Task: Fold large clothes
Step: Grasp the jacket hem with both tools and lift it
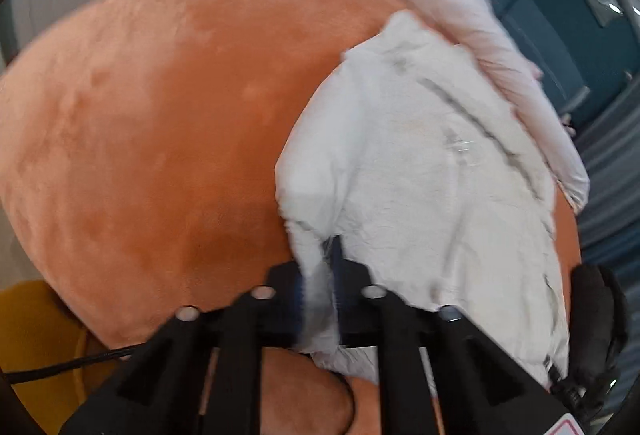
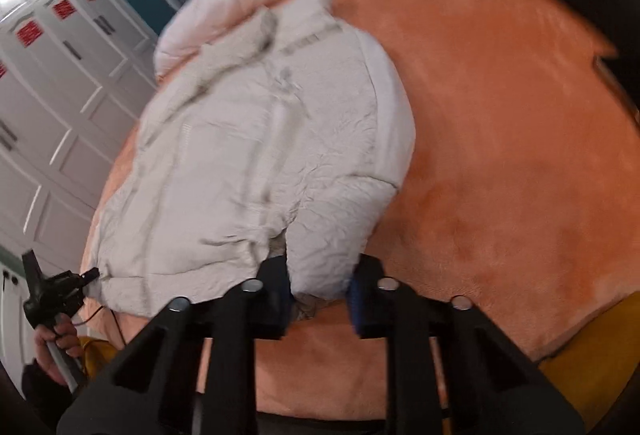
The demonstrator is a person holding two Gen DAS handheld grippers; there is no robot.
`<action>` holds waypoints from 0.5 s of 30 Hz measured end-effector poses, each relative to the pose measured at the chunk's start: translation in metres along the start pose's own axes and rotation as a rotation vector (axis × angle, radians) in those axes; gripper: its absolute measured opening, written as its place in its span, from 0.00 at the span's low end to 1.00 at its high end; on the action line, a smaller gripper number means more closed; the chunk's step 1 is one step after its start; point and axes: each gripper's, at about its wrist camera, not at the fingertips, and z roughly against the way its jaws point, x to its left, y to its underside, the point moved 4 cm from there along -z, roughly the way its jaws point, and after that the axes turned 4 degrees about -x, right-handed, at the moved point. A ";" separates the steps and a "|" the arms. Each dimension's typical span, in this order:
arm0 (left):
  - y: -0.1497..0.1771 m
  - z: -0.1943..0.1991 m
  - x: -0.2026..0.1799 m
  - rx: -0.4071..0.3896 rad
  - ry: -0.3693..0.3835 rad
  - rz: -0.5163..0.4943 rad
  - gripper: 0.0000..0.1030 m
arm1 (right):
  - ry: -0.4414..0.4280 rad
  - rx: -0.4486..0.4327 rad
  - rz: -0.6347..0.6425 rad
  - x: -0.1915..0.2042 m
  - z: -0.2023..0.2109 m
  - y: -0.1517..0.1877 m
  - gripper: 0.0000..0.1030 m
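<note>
- White puffer jacket point(image 2: 256, 155) lay spread on the orange plush blanket point(image 2: 500, 115), collar end far from both jaws, hem nearest them.
- Left gripper point(image 1: 320, 299): jaws narrow, pinched on a fold of the jacket's hem corner; cloth ran straight down between the fingers.
- Right gripper point(image 2: 320, 295): jaws stood fairly wide with a sleeve cuff point(image 2: 320, 259) bulging between them; blur kept me from telling whether the pads actually bit the fabric.
- Judged step: taking hold of the near edge before carrying it over toward the collar.
- To do it well, I'd judge: get both grips firm on the padding, lift evenly, keep the hem taut between the two jaws so the fill doesn't bunch, then lay it square.
- Open room: broad bare blanket lay left of the left jaws and right of the right jaws; plenty of space ahead too.
- Edges: a pale pink quilt point(image 1: 500, 35) lay rolled just beyond the collar, limiting forward travel; the blanket's near edge sat just under the jaws, with a yellow layer point(image 2: 592, 335) showing below it.
- Frames were motion-blurred.
</note>
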 end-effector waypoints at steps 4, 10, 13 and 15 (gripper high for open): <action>0.000 0.054 -0.021 -0.054 0.075 -0.083 0.01 | -0.032 -0.050 0.079 0.020 0.041 -0.005 0.13; 0.039 0.130 -0.020 -0.028 0.126 -0.149 0.01 | -0.023 -0.039 0.196 0.021 0.100 0.011 0.12; 0.069 0.124 -0.006 0.045 0.069 -0.181 0.01 | 0.015 0.020 0.212 0.006 0.101 0.031 0.12; 0.080 0.124 0.003 0.077 0.071 -0.122 0.01 | 0.013 0.030 0.197 0.003 0.104 0.036 0.12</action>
